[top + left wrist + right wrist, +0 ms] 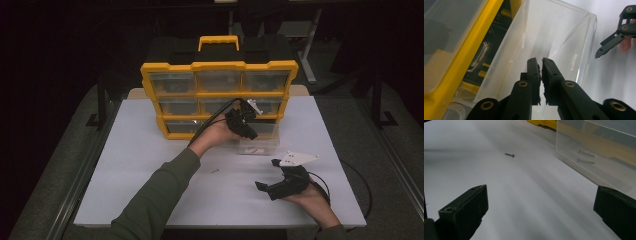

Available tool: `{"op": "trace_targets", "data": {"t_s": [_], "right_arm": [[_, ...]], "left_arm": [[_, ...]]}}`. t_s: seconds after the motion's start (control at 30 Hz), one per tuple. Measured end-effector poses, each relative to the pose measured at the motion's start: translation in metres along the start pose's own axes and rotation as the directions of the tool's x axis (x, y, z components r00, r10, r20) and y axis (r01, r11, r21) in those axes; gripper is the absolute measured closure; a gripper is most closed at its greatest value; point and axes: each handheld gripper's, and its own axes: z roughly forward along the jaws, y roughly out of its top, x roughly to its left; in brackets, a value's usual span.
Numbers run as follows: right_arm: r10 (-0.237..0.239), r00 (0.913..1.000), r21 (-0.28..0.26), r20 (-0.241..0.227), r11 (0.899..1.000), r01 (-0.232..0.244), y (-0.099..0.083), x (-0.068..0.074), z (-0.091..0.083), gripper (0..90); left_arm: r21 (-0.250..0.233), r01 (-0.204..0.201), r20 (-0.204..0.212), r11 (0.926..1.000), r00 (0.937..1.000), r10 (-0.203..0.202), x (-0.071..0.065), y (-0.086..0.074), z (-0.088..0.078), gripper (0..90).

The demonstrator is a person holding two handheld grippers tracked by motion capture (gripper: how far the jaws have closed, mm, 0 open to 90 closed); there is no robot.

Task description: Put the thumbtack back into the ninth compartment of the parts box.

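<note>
Left gripper [541, 60]: jaws nearly together, a thin slit between the pads, nothing visible in the slit; poised over the open top of the clear plastic drawer [564, 37], tips inside its mouth, apparently placed there to drop a small part in or just after releasing one. Clear plastic drawer: pulled fully out of the yellow parts organizer [220, 65] and set on the white tabletop [150, 165] just in front of the cabinet's lower right slot, presumably so that screws can be loaded from above; two screws [586, 156] lying on its floor, seen through the wall in the right gripper view. Right gripper [280, 175]: jaws spread wide, empty, held low over the table on the near right, well apart from the drawer, likely waiting or lining up for a pickup. Loose screw [509, 155]: lying flat on the tabletop, alone, ahead of the open right jaws and left of the drawer; judged the next item to be collected. Yellow parts organizer: upright at the far side of the table, three rows of transparent drawers, carry handle [218, 42] on top. Green sleeve [160, 195]: reaching diagonally from the near edge to the left gripper.
</note>
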Motion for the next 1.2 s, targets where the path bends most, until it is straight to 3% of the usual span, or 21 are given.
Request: {"op": "trace_targets", "data": {"t_s": [0.23,0.67,0.83,1.2], "right_arm": [[0.001,1.0,0.0,0.0,1.0,-0.001,0.0,0.0,0.0,0.0],[-0.001,1.0,0.002,0.001,1.0,0.001,0.0,0.0,0.0,0.0],[-0.001,1.0,0.002,0.001,1.0,0.001,0.0,0.0,0.0,0.0],[-0.001,1.0,0.006,0.002,1.0,0.001,0.0,0.001,0.001,0.0]], "left_arm": [[-0.022,-0.001,0.0,0.9998,1.0,0.001,0.0,0.0,-0.011,80.6],[-0.075,0.009,0.004,0.9972,1.0,-0.009,-0.001,-0.01,-0.052,73.6],[-0.09,0.021,0.006,0.9957,0.9998,-0.02,-0.001,-0.024,-0.063,70.8],[-0.109,0.045,0.0,0.9931,0.999,-0.045,-0.002,-0.053,-0.07,59.4]]}}
